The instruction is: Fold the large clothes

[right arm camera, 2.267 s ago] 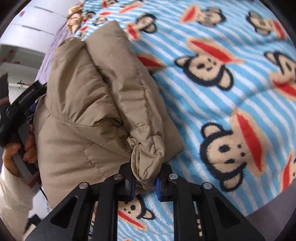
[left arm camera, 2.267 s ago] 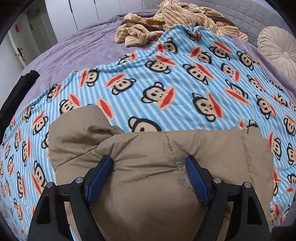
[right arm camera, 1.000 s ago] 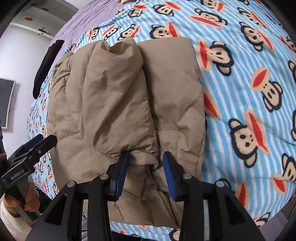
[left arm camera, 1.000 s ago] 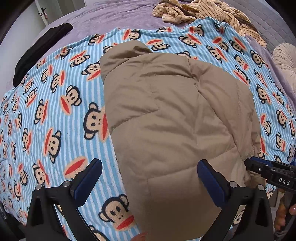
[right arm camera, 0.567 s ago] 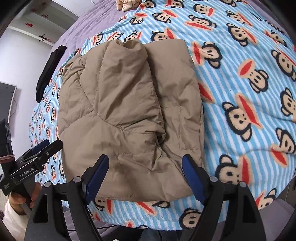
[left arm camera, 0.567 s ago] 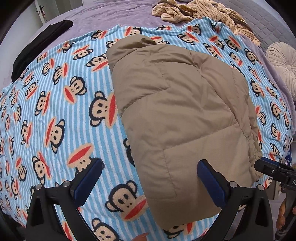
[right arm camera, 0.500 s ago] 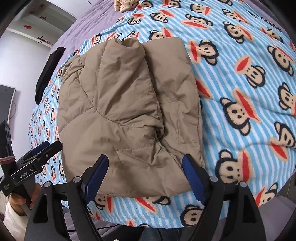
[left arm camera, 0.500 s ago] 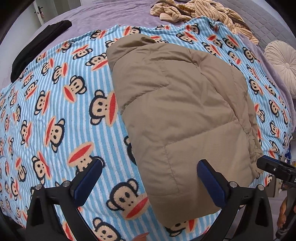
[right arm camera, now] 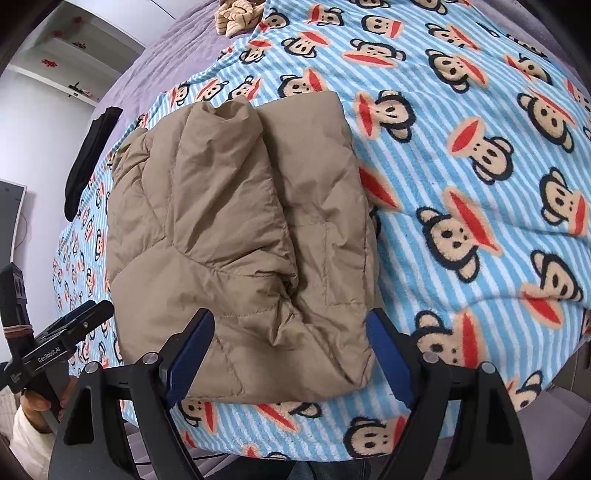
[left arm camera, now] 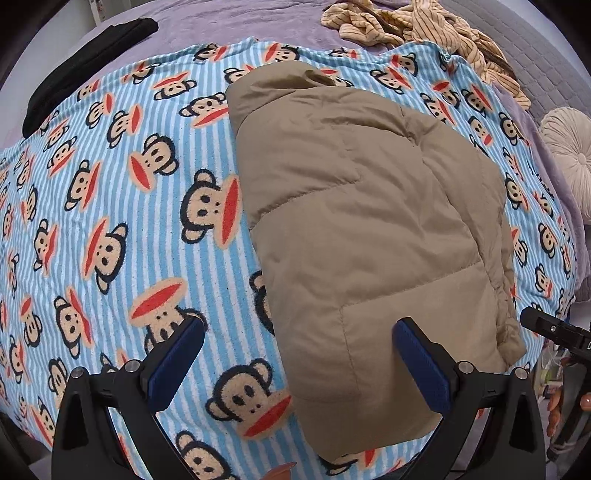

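Jacket [left arm camera: 369, 229], tan and puffy, lies folded on the monkey-print blanket [left arm camera: 110, 206]. Left of it a black garment [left arm camera: 85, 66] rests off the blanket's edge. The left gripper [left arm camera: 297, 345] hangs spread above the jacket's near-left corner; the right gripper [right arm camera: 291, 334] is opening above its near edge, nothing pinched.

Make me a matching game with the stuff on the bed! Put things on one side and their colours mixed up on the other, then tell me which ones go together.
Things:
1. puffy jacket
2. monkey blanket
3. folded cloth near the bed's edge
4. striped garment in a heap

Colours:
A. black
B. tan
C. beige with brown stripes
D. blue and white stripes

Pairs: 1-B, 2-D, 3-A, 4-C
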A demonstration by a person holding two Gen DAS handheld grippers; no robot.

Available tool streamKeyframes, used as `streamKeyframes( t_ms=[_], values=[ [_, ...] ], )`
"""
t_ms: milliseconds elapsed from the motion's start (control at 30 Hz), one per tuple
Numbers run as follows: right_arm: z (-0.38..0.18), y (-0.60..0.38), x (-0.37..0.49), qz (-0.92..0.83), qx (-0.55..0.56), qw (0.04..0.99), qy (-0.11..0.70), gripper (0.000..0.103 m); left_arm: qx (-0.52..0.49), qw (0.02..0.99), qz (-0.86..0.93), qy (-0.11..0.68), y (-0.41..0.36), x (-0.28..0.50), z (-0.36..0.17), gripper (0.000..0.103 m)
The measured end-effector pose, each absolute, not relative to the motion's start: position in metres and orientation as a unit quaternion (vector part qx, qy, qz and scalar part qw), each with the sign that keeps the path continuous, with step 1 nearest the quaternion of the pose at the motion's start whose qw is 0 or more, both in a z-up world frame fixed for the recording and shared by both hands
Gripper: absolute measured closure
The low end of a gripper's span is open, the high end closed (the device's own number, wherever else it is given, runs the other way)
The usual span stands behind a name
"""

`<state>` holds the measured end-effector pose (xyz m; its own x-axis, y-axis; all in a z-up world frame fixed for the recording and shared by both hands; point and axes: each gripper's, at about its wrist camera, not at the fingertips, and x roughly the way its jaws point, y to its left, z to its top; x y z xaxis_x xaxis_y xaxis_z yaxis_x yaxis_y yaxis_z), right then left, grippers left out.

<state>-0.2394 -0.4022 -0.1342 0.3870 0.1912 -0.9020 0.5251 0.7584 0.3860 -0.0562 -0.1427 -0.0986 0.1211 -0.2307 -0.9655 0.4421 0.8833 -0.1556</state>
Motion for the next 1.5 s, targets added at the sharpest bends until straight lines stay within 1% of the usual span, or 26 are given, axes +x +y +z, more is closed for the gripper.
streamKeyframes(
  t_ms=[33,67,200,433,667,867,933,1000,1067,1200,1233,1367,1433,1500],
  values=[
    [-0.136,-0.408,-0.235,-0.104,0.331,0.762,0.547,0.001,0.082,0.744,-0.221,0.625,-0.145,-0.054,-0.099,0.000],
    [-0.137,-0.415,-0.232,-0.099,0.333,0.763,0.545,0.000,0.081,0.745,-0.216,0.626,-0.147,-0.052,-0.099,0.000],
    [-0.142,-0.442,-0.213,-0.082,0.348,0.759,0.544,0.000,0.075,0.745,-0.198,0.633,-0.154,-0.047,-0.105,0.000],
    [-0.161,-0.468,-0.196,-0.049,0.347,0.746,0.566,0.000,0.055,0.738,-0.197,0.643,-0.162,-0.042,-0.111,0.000],
    [-0.177,-0.488,-0.185,-0.012,0.356,0.737,0.575,0.000,-0.024,0.725,-0.211,0.655,-0.144,-0.022,-0.127,0.000],
    [-0.206,-0.507,-0.178,0.040,0.421,0.709,0.565,0.000,-0.132,0.663,-0.275,0.683,-0.132,-0.010,-0.158,0.000],
    [-0.210,-0.506,-0.173,0.063,0.434,0.703,0.559,0.000,-0.150,0.656,-0.288,0.682,-0.131,-0.007,-0.161,0.000],
    [-0.207,-0.500,-0.166,0.098,0.440,0.705,0.547,0.000,-0.146,0.657,-0.297,0.677,-0.134,-0.007,-0.162,0.000],
    [-0.198,-0.491,-0.157,0.131,0.426,0.715,0.540,0.000,-0.131,0.660,-0.303,0.674,-0.138,-0.005,-0.164,0.000],
    [-0.201,-0.479,-0.136,0.105,0.333,0.729,0.588,0.000,-0.127,0.654,-0.323,0.672,-0.144,0.007,-0.176,0.000],
    [-0.207,-0.480,-0.132,0.101,0.326,0.726,0.597,0.000,-0.134,0.648,-0.329,0.674,-0.145,0.010,-0.182,0.000],
    [-0.223,-0.484,-0.119,0.141,0.386,0.695,0.590,0.000,-0.194,0.608,-0.345,0.688,-0.145,0.019,-0.209,0.000],
    [-0.229,-0.482,-0.109,0.167,0.411,0.685,0.578,0.000,-0.209,0.601,-0.348,0.688,-0.148,0.019,-0.216,0.000],
    [-0.239,-0.479,-0.097,0.171,0.415,0.678,0.583,0.000,-0.212,0.603,-0.344,0.688,-0.152,0.019,-0.218,0.000]
  ],
)
